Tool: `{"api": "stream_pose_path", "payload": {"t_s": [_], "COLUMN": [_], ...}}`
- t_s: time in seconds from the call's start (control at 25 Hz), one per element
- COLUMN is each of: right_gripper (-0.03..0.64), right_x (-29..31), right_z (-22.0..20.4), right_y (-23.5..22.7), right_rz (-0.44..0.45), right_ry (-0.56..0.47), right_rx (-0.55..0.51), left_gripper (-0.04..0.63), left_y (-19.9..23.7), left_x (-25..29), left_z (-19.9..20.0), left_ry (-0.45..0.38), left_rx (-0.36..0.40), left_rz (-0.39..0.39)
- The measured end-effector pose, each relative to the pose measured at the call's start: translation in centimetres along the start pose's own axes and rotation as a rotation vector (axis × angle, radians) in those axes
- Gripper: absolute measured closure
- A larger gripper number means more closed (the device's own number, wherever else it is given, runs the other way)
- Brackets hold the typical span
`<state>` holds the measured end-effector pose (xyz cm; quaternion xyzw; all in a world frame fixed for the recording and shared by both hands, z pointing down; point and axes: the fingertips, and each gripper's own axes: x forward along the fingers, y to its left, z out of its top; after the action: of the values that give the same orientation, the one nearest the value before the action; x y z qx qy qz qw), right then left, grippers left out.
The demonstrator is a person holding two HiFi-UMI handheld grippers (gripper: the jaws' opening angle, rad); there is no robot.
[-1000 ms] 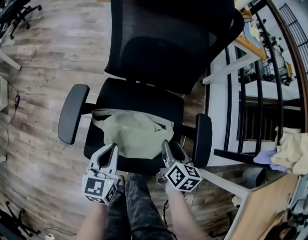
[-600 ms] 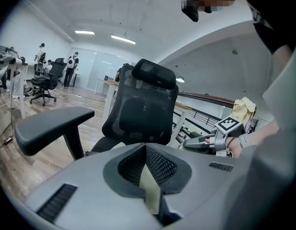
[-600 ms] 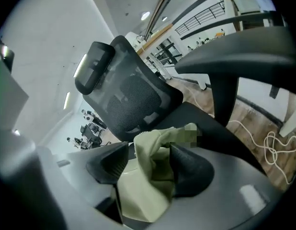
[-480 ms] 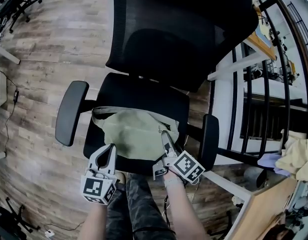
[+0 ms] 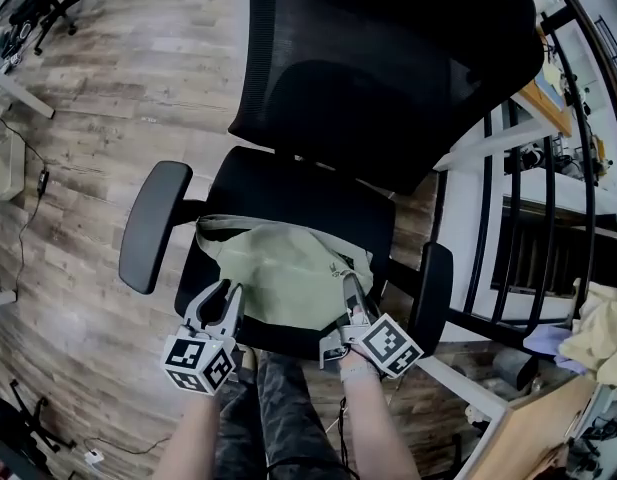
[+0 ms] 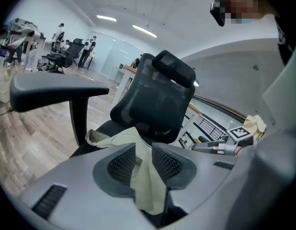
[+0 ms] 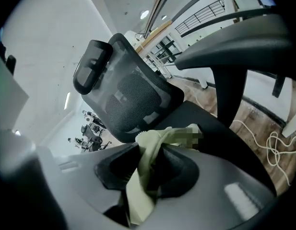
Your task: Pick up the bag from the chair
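Note:
A pale green cloth bag (image 5: 283, 273) lies on the seat of a black office chair (image 5: 318, 198). My left gripper (image 5: 224, 298) is at the bag's near left edge, and in the left gripper view its jaws are shut on a fold of the bag (image 6: 147, 176). My right gripper (image 5: 350, 290) is at the bag's near right edge. The right gripper view shows its jaws clamped on the bag's cloth (image 7: 143, 176). The bag's strap runs along its far edge.
The chair's armrests (image 5: 153, 226) (image 5: 433, 283) flank the seat, and its mesh back rises behind. A black metal railing (image 5: 508, 218) stands to the right. The person's legs (image 5: 278, 418) are just in front of the seat. Wooden floor (image 5: 98, 118) lies to the left.
The right gripper has moved forward onto the bag's right edge and turned inward. The left gripper has stayed at the left edge. The view has shifted slightly.

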<state>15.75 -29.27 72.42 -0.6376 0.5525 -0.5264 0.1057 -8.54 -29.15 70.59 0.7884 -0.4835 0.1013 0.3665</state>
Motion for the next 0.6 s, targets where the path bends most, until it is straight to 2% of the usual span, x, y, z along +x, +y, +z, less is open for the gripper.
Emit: {"api": "stream_pose_path", "payload": {"t_s": [0.08,0.16,0.24,0.4,0.48,0.6], "right_gripper": [0.506,0.512,0.515,0.517,0.517,0.517], "right_x": [-0.2,-0.4,-0.5,-0.7,-0.7,-0.6], "right_z": [0.1,0.2,0.1,-0.1,-0.1,-0.2], "right_y": [-0.2,-0.4,-0.5,-0.7,-0.6,-0.7], "right_rz": [-0.004,-0.006,-0.003,-0.002,0.001,0.005], "right_ry": [-0.012,-0.025,-0.034,-0.033,-0.028,-0.024], "right_rx": [-0.013,-0.026,-0.034,-0.031,-0.037,-0.039], "left_gripper": [0.481,0.401,0.332,0.291,0.285,0.285], "left_y": [0.5,1.1,1.8,3.2,3.7,3.7], "left_x": [0.6,1.3,1.9,3.2,3.9,5.1], "left_z": [-0.1,-0.4,-0.9,-1.1,-0.8,0.3], "left_ry": [-0.003,0.013,0.030,0.031,0.026,0.018], "left_rx": [-0.016,-0.054,-0.160,-0.456,-0.536,-0.614], "left_rz": [0.011,0.015,0.006,-0.041,-0.063,-0.121]}}
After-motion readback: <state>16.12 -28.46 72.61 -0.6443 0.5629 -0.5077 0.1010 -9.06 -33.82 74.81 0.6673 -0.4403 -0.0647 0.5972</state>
